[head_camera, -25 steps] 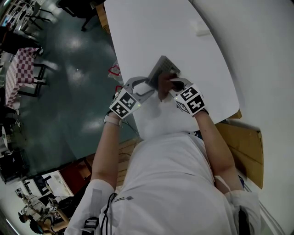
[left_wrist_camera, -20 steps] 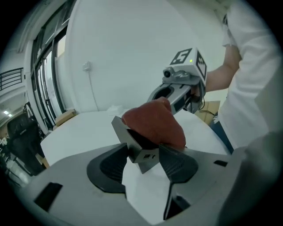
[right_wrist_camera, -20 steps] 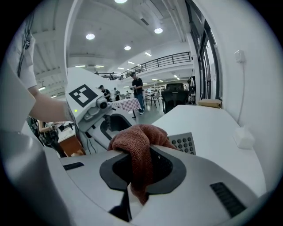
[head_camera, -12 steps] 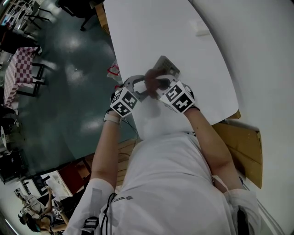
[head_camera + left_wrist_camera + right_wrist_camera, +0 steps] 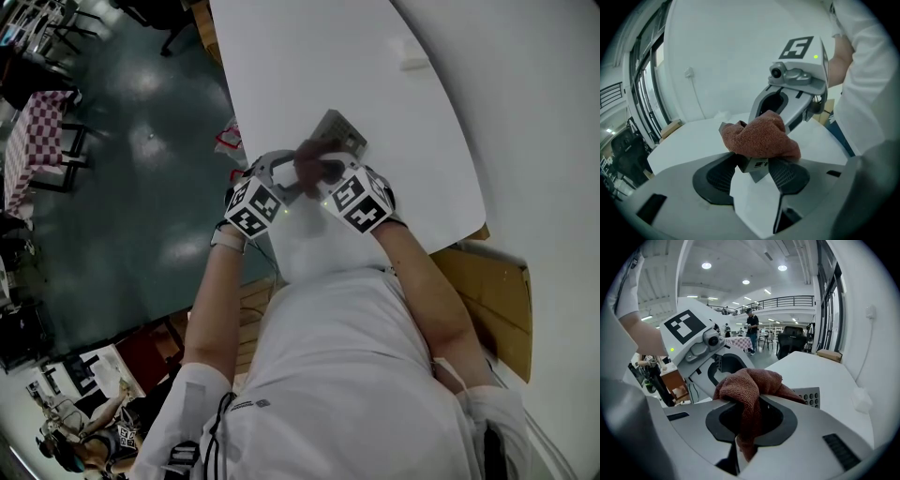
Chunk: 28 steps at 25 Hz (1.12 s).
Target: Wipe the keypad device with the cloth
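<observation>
A grey keypad device (image 5: 336,130) is held tilted above the near edge of the white table (image 5: 309,66). My left gripper (image 5: 754,171) is shut on its near corner (image 5: 758,167). A brown cloth (image 5: 760,138) lies bunched over the device just beyond those jaws. My right gripper (image 5: 747,416) is shut on this cloth (image 5: 749,383), pressing it against the keypad (image 5: 812,396), whose buttons show at the right. In the head view the cloth (image 5: 314,161) sits between the left gripper (image 5: 274,183) and the right gripper (image 5: 339,180), which are close together.
A small white object (image 5: 413,63) lies far back on the table. A cardboard box (image 5: 497,300) stands by my right side. The table's curved left edge drops to a dark floor with a checkered table (image 5: 33,141) and chairs.
My right gripper has carried the cloth leftward across the keypad, ending close against the left gripper. The left gripper and the device have barely moved.
</observation>
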Each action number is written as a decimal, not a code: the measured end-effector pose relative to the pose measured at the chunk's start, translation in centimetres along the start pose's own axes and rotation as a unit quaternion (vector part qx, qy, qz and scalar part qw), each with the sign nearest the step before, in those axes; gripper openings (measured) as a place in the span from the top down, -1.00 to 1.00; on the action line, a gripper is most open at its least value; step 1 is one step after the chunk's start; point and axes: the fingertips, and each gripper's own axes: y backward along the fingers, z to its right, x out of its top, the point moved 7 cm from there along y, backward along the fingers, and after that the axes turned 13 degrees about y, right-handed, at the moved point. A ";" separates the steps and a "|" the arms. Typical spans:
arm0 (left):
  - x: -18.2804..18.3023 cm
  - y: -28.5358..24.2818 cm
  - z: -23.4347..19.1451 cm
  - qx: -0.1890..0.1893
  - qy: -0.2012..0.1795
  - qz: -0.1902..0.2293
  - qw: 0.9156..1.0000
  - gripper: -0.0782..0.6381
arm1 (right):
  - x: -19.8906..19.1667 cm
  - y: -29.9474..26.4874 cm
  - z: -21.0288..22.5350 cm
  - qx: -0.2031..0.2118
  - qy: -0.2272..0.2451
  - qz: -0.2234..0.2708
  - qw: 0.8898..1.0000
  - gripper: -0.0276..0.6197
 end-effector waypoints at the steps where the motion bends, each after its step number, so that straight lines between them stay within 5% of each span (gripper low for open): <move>1: 0.0 0.0 0.0 0.000 0.000 -0.001 1.000 0.19 | 0.0 0.0 0.0 0.000 0.001 -0.003 1.000 0.75; 28: 0.0 0.0 -0.3 -0.007 0.006 -0.004 1.000 0.17 | -3.9 0.3 -0.2 -0.001 -0.076 -0.006 0.997 0.75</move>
